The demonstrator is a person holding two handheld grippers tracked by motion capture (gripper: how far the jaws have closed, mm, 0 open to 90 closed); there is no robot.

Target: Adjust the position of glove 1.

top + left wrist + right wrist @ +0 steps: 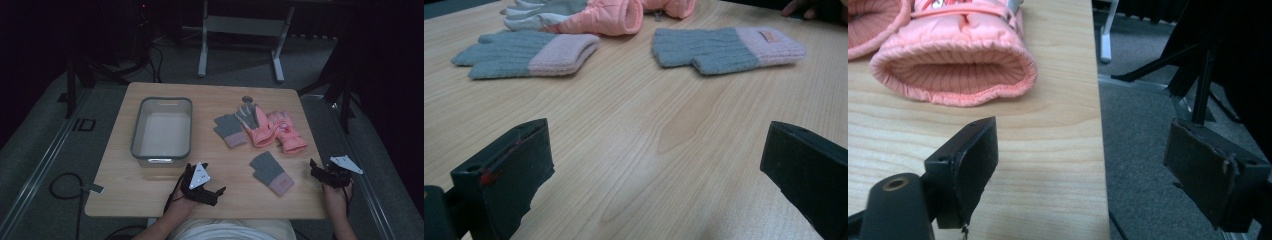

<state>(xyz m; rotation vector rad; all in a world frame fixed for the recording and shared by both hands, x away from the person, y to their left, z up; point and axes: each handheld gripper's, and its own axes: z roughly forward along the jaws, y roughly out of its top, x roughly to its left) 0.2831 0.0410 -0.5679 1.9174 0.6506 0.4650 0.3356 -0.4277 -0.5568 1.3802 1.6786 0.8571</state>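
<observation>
Two grey knit gloves with pink cuffs lie flat on the wooden table [150,190], one mid-table [230,130] and one nearer the front [271,172]. Beside them lie two pink padded gloves [260,125] [287,132], side by side. My left gripper [206,179] rests at the front centre, open and holding nothing, its jaws aimed at the knit gloves [529,52] [724,47]. My right gripper [325,171] hovers open at the table's right front edge. The open cuff of a pink glove [958,65] lies just ahead of its left jaw, while its right jaw is over the floor.
A grey-rimmed, empty plastic bin [162,149] stands on the table's left half. A small round grey object [247,99] sits near the far edge. Grey carpet [1148,150] lies past the right table edge, with dark stand legs [1198,75] and a white frame [240,25] behind.
</observation>
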